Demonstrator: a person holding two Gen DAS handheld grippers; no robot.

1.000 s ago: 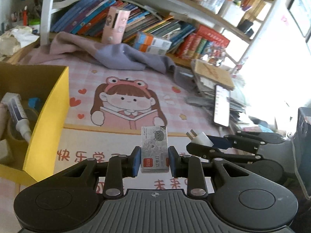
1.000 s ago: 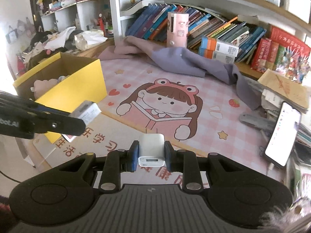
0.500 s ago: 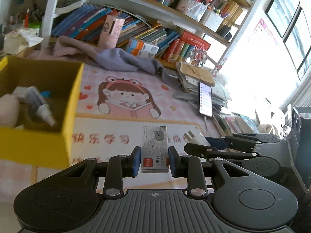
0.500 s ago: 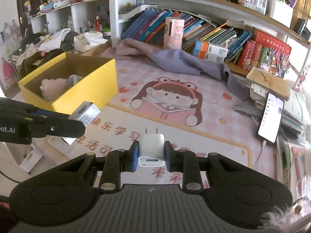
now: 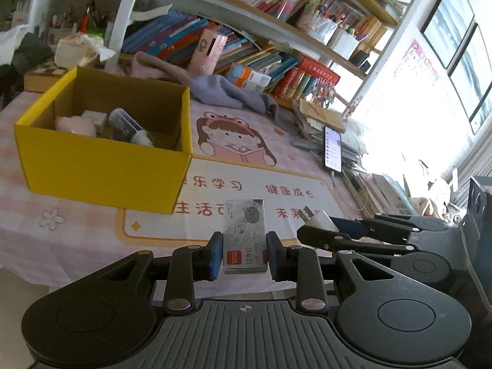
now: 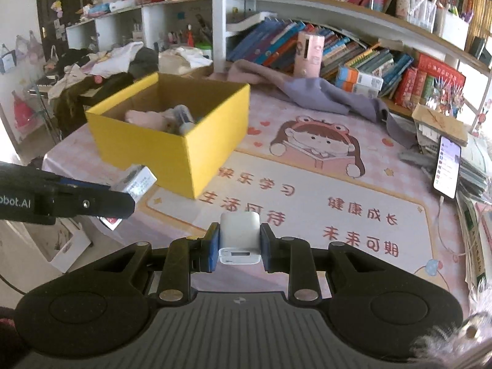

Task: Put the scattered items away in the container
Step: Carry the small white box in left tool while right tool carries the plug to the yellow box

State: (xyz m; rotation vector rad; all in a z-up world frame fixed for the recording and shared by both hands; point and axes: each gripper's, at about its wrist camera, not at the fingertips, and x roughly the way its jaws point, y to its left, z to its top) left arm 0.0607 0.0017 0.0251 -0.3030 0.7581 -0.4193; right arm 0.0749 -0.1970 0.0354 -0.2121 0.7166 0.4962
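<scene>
My left gripper (image 5: 245,255) is shut on a small grey staple box (image 5: 244,233) and holds it above the table's front edge. My right gripper (image 6: 240,246) is shut on a white charger plug (image 6: 240,238). The yellow cardboard box (image 5: 101,169) stands on the table, ahead and to the left of both grippers; it also shows in the right wrist view (image 6: 190,150). It holds a pink soft toy (image 5: 75,125), a bottle (image 5: 126,124) and other small items. The right gripper with the plug (image 5: 319,220) shows at the right of the left wrist view. The left gripper with the staple box (image 6: 136,181) shows at the left of the right wrist view.
A pink cartoon desk mat (image 6: 323,190) covers the table. A phone (image 6: 447,166) lies on stacked papers at the right. A purple cloth (image 6: 326,95) lies at the back, before shelves of books (image 6: 363,61). Clothes (image 6: 101,67) are piled beyond the table at the left.
Both grippers have pulled back and up from the table with their items still held. The yellow box now shows whole and farther away in both views.
</scene>
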